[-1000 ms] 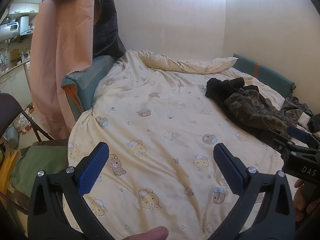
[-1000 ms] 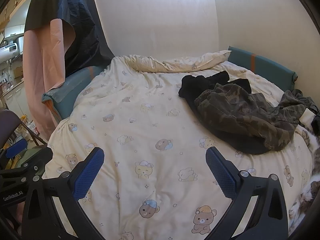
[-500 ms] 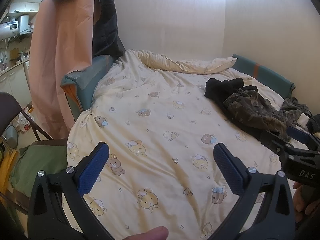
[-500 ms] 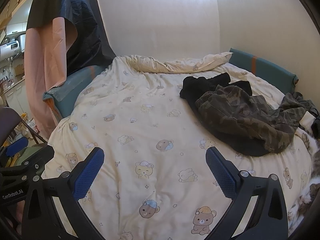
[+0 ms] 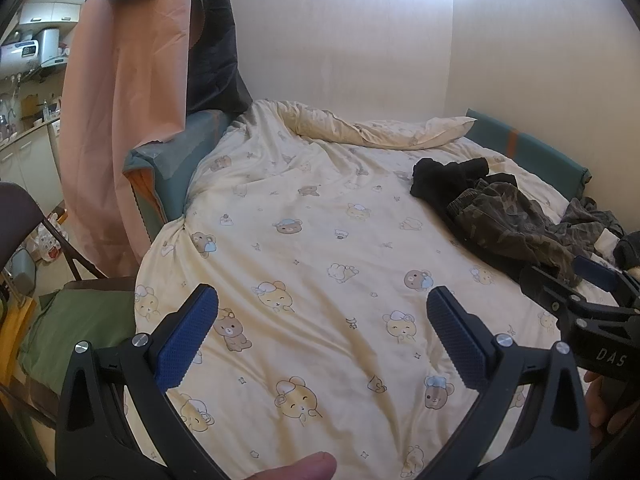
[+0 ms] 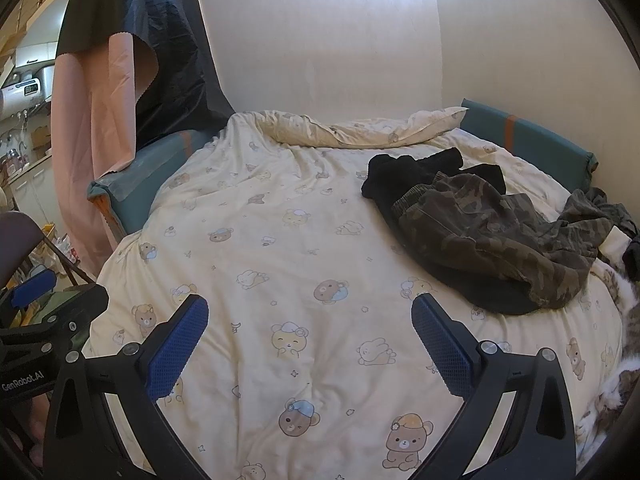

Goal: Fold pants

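We are holding the left tongs (image 5: pixel 322 330) and the right tongs (image 6: pixel 310 330) wide open, both empty, near the camouflage pants (image 6: pixel 492 236) lying crumpled on the far right of the bed (image 6: pixel 280 240).

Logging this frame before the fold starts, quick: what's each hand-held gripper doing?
Left hand-held gripper: open, holding nothing.
Right hand-held gripper: open, holding nothing, short of the camouflage pants.

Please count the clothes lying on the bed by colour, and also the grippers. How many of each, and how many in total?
Camouflage pants: 1
Black garment: 1
Grippers: 2, the left gripper and the right gripper, both open and empty
Total: 4
A further grey-green cloth at the far right edge is unclear, so not counted.
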The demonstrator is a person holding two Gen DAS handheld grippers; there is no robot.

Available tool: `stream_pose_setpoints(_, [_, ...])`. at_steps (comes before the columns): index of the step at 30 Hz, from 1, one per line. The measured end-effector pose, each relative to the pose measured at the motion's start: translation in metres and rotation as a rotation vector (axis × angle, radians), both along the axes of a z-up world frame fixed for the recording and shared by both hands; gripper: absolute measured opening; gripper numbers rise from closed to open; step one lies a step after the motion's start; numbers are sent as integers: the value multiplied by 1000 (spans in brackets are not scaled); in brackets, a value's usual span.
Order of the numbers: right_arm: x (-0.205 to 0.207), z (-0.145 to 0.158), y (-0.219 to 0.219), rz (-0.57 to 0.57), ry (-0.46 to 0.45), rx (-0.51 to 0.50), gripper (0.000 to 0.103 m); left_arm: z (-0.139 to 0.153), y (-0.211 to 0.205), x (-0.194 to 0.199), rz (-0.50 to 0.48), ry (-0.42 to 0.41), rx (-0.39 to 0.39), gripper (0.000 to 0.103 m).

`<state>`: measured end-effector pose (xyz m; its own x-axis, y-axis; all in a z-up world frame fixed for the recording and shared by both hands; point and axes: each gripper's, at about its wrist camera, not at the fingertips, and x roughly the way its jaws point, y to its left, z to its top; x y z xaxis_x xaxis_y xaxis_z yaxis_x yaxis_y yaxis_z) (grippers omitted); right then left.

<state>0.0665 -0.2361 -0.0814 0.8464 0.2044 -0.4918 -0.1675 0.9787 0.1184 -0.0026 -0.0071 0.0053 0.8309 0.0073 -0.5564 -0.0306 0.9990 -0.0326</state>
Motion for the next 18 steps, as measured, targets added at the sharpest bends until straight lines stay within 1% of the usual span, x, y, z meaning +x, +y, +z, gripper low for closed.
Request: stream_pose_setpoints(18, [-1, 2, 2, 1, -15, -8, 103, 1, 1, 1, 0, 0, 2, 103])
